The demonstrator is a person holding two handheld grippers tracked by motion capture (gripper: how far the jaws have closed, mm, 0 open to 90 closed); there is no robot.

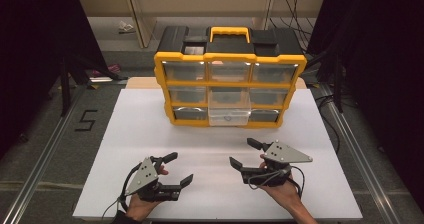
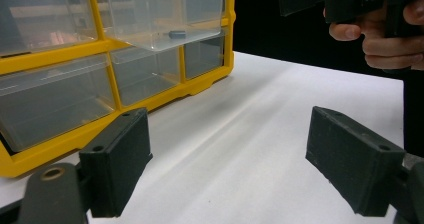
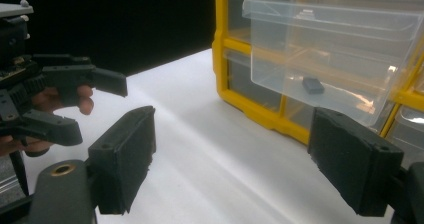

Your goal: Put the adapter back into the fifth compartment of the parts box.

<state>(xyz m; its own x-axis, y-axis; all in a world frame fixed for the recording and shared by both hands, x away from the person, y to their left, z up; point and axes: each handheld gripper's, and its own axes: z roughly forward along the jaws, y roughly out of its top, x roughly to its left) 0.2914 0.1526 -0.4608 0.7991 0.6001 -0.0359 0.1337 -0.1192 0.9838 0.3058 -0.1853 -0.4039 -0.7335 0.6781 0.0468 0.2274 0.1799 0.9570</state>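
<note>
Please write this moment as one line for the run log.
left tongs: open, empty | right tongs: open, empty | organizer: middle drawer pulled out, small dark part inside | table: both tongs near front edge

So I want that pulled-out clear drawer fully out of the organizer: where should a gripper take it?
Grip the clear drawer by its front wall's top rim, coming from the table side: it juts toward you, open-topped. The small dark part inside stays clear.
</note>
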